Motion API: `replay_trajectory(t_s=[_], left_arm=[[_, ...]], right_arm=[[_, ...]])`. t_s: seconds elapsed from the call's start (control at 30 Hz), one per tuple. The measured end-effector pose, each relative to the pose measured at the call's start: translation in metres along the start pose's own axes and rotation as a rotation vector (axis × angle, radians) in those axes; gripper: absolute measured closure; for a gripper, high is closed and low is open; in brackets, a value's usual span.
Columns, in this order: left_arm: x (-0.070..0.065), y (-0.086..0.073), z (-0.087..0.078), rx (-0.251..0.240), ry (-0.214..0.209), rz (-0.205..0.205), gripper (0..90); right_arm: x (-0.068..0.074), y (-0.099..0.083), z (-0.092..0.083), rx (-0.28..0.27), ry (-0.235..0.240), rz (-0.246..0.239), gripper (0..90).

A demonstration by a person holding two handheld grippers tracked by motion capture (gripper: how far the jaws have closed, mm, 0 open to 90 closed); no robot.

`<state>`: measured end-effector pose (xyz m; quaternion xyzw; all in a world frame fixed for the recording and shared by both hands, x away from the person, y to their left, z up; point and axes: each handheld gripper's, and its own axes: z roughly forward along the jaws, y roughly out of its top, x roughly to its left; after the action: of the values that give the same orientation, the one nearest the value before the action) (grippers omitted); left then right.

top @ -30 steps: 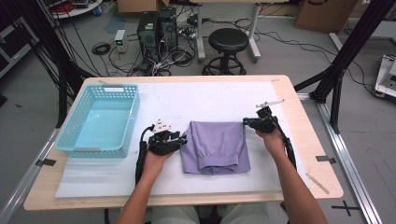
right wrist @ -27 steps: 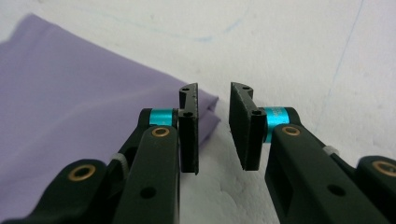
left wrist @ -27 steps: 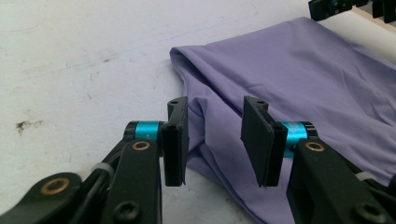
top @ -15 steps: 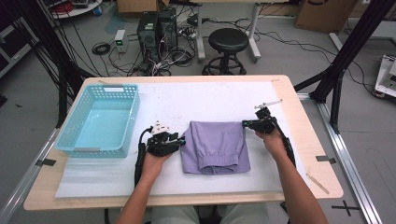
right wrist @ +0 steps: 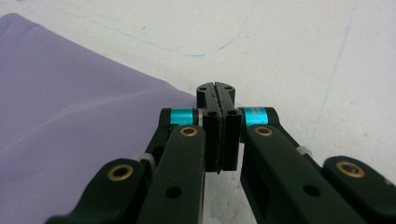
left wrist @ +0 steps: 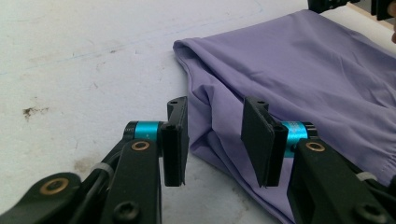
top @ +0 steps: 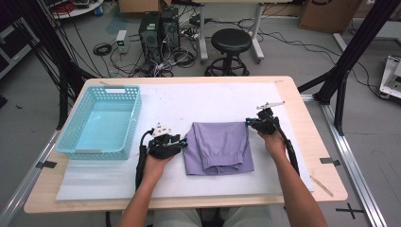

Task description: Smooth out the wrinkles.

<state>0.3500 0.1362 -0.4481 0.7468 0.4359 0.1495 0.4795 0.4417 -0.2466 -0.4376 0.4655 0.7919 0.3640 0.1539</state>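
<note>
Item: purple garment (top: pixel 219 146), folded, flat at the middle of the white mat (top: pixel 208 101), at 3 o'clock from the blue basket (top: pixel 101 120).

Right gripper (top: pixel 249 122): at the garment's 1 o'clock corner. Jaws have just been closing and now meet pad to pad; whether cloth is pinched between them I cannot tell.

Left gripper (top: pixel 182 141): at the garment's 9 o'clock edge, jaws partly open astride the hem, pads not pressing.

Reading: right corner probably secured; left grip not yet made.

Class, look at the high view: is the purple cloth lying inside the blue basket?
No, the purple cloth lies flat on the white mat, beside the blue basket.
</note>
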Motion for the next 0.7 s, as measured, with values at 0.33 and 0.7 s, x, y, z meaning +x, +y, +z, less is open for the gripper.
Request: replay_trajectory(t_s=[0.33, 0.7], left_arm=[[0.001, 0.003, 0.002, -0.009, 0.005, -0.004, 61.2], [0.002, 0.019, 0.032, 0.071, 0.033, -0.001, 69.5]], right_arm=[[0.002, -0.001, 0.002, -0.022, -0.043, 0.007, 90.0], [0.005, -0.003, -0.014, -0.005, 0.022, 0.002, 67.7]])
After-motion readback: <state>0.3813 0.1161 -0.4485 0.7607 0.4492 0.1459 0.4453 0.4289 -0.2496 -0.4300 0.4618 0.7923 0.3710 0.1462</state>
